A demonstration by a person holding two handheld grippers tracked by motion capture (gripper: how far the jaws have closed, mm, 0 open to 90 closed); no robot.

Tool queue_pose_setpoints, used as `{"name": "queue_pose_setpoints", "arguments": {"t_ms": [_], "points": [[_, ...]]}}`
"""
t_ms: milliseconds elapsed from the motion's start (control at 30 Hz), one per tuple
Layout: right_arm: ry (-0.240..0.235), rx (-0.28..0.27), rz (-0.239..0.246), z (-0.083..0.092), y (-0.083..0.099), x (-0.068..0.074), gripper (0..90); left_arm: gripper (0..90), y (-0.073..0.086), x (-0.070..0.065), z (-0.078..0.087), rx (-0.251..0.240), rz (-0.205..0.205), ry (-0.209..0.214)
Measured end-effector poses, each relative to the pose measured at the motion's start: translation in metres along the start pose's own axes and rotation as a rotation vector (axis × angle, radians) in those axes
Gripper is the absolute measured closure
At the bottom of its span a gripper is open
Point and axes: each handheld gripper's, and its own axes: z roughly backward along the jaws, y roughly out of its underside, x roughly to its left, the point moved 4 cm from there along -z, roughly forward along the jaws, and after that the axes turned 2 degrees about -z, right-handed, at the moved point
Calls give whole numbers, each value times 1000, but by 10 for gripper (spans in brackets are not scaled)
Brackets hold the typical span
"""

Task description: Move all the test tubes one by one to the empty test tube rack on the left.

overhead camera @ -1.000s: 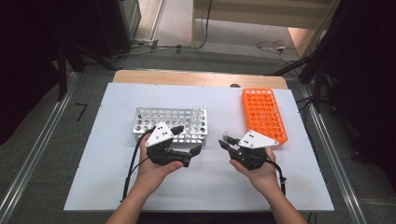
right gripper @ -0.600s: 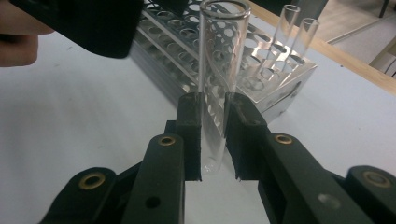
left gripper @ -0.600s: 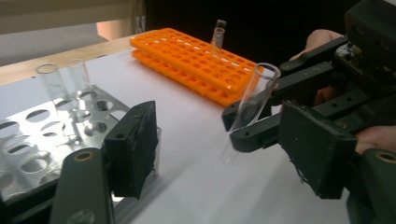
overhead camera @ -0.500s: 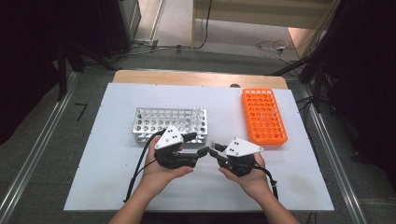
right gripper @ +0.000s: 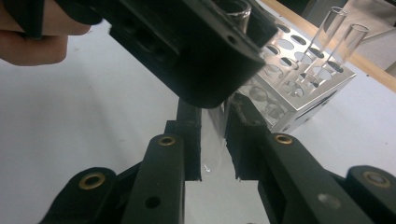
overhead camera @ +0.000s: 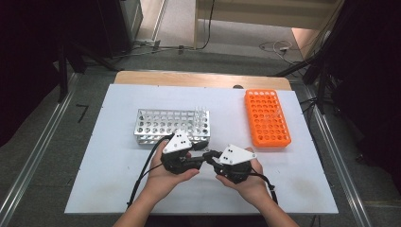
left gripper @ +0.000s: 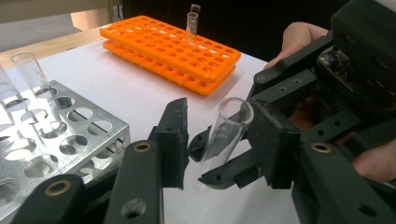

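A clear test tube [left gripper: 227,127] is gripped low on its length in my right gripper [right gripper: 214,112], whose pads press both sides of the glass [right gripper: 212,140]. My left gripper [left gripper: 219,114] faces it with the open top of the tube between its jaws. Those jaws have just been closing: the right pad [left gripper: 268,135] touches the tube and a gap remains at the left pad [left gripper: 175,135]. In the high view the left gripper [overhead camera: 201,158] and the right gripper [overhead camera: 212,158] meet tip to tip at the table's front middle.
A silver metal rack [overhead camera: 161,125] with a few tubes [overhead camera: 201,115] at its right end stands just behind the hands. An orange rack [overhead camera: 267,116] holding two tubes [left gripper: 191,23] lies at the back right. The white table [overhead camera: 113,170] spreads on both sides.
The two grippers have come together from apart. The right one moved left with the tube, and the left jaws have narrowed around the tube's top.
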Motion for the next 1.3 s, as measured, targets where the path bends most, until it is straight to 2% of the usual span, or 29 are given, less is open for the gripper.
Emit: {"name": "queue_pose_setpoints", "arguments": {"t_ms": [200, 467, 867, 967, 1067, 1167, 1300], "points": [[-2, 3, 1, -1, 0, 2, 742, 687, 0, -1, -1, 7, -5, -3], [-4, 1, -3, 0, 0, 2, 743, 738, 1, -1, -2, 19, -10, -1], [-22, -9, -25, 1, -1, 1, 733, 758, -1, -1, 1, 10, -25, -5], [-58, -20, -35, 2, -1, 0, 645, 758, -2, 1, 2, -5, -20, -5], [-89, -31, -50, 3, 0, -1, 555, 759, -3, 5, 5, -13, -20, -29], [-95, -51, -69, 5, 1, -5, 432, 759, -5, 10, 9, -24, -16, -45], [-86, -76, -100, 8, 2, -12, 319, 759, -8, 15, 14, -36, -9, -60]]}}
